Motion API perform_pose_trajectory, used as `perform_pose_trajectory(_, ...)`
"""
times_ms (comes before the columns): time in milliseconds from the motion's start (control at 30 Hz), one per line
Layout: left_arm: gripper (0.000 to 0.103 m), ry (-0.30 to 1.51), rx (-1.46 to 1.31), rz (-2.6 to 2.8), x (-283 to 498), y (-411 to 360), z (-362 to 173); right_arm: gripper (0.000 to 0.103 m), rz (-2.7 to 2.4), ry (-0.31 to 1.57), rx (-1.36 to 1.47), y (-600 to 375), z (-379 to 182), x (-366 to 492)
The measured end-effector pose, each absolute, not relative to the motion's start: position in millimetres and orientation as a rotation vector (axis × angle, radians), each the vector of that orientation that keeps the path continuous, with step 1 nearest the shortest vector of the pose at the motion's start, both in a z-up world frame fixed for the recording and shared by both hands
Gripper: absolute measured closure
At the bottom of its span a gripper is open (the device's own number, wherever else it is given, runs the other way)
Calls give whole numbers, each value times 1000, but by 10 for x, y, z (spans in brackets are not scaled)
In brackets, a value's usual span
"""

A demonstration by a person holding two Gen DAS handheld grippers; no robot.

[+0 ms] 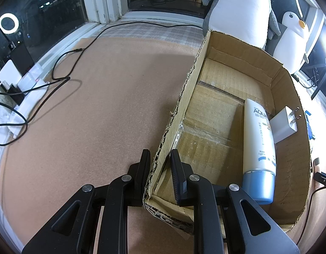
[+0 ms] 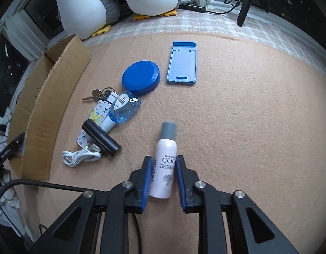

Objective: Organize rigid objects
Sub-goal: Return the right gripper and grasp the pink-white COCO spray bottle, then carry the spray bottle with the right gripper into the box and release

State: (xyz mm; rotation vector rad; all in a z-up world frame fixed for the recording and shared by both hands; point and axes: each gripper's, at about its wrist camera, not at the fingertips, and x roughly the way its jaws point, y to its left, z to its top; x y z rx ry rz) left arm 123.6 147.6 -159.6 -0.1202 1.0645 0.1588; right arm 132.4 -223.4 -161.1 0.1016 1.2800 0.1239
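Cardboard box [image 1: 237, 110] sits on the tan felt mat [image 1: 99, 116] with only two things in it so far: a white sunscreen tube [image 1: 259, 148] with a blue cap, lying along the floor of the box, and a white plug adapter [image 1: 284, 124] just beside it against the far wall. Most of the sorting looks to be ahead, since the rest lies out on the mat to the right of the box: a blue round lid [image 2: 141, 77], a blue phone stand [image 2: 182, 63], a set of keys [image 2: 98, 94], a clear blue bottle [image 2: 122, 111] resting on a patterned card holder [image 2: 95, 118], a black cylinder [image 2: 101, 140] and a coiled white cable [image 2: 80, 156]. The left gripper [image 1: 160, 165] straddles the box's near wall close to the corner, one finger outside and one inside, the jaws narrow; whether they actually pinch the cardboard I cannot tell, though it looks like steadying. The right gripper [image 2: 164, 171] is low over the mat, reaching forward, its blue-padded jaws set narrowly either side of a pink spray bottle [image 2: 165, 165] that lies with its grey cap pointing away. The pads seem to touch or nearly touch its body, so I judge the grasp is just being made.
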Motion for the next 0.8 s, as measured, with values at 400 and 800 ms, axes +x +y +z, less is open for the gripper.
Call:
perform_pose_trajectory(400, 85, 1064, -121, 160, 1235, 1478, -1597, 85, 151, 1209, 110, -2223, -1482, 1286)
perform_pose_trajectory(800, 85, 1062, -124, 160, 1230, 1479, -1603, 85, 280, 1046, 70, -1738, -868, 1469)
